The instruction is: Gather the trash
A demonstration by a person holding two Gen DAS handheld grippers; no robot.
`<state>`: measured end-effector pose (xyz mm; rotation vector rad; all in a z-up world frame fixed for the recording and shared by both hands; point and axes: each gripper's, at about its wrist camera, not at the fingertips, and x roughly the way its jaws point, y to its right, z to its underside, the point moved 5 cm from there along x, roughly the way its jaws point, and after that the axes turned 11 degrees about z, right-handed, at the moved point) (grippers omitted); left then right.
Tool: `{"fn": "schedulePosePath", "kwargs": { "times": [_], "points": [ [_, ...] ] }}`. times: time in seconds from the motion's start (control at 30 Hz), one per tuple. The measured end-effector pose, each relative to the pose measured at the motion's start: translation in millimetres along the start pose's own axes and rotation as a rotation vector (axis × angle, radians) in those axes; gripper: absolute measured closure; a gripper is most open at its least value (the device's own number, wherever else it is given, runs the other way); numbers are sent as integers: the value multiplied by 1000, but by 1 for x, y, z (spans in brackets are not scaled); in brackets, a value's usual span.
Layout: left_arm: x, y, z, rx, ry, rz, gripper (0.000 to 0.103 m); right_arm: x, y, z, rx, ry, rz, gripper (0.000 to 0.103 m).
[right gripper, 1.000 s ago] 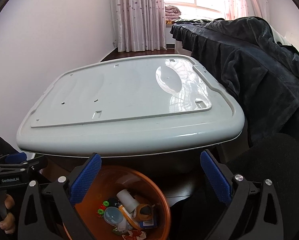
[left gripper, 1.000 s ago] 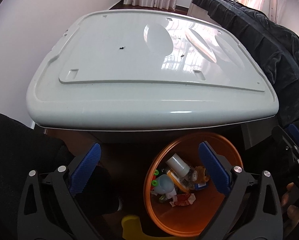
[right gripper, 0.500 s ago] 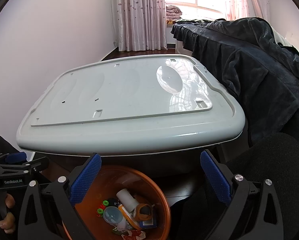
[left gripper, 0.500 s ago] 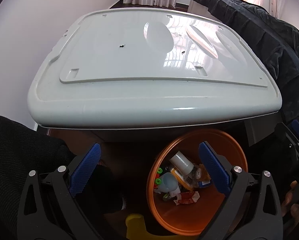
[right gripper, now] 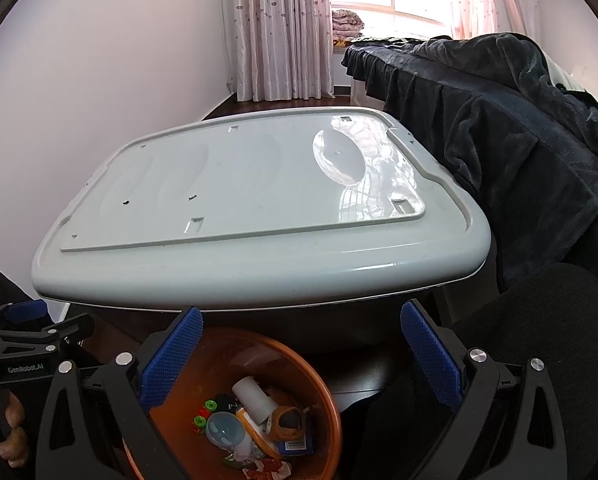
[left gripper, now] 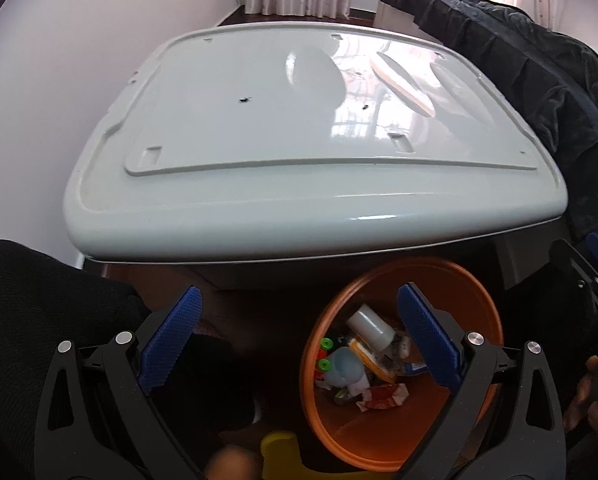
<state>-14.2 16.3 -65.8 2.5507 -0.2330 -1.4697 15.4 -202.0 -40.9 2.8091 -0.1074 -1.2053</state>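
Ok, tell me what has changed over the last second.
Very little. In the left wrist view the grey lid and orange bin slide slightly lower, so the left hand-held gripper tipped up a touch. Nothing was gripped or released. The right hand-held gripper remains open and empty, and the trash stays in the bin.

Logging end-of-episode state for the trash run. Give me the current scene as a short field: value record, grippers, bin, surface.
left gripper: open, holding nothing, over the floor beside the bin
right gripper: open, holding nothing, above the bin's far rim
orange bin: on the floor below the table edge, holds mixed trash
bin contents: white cylinder, pale blue cup, green caps, red wrapper
grey table top: only a few small dark specks on it
dark blanket: draped to the table's right
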Motion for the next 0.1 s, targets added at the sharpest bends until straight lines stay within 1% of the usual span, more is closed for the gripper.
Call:
{"fn": "schedulePosePath", "kwargs": {
  "times": [0.1],
  "points": [
    [-1, 1, -1, 0, 11, 10, 7, 1, 0, 0, 0, -2, 1, 5]
  ]
}}
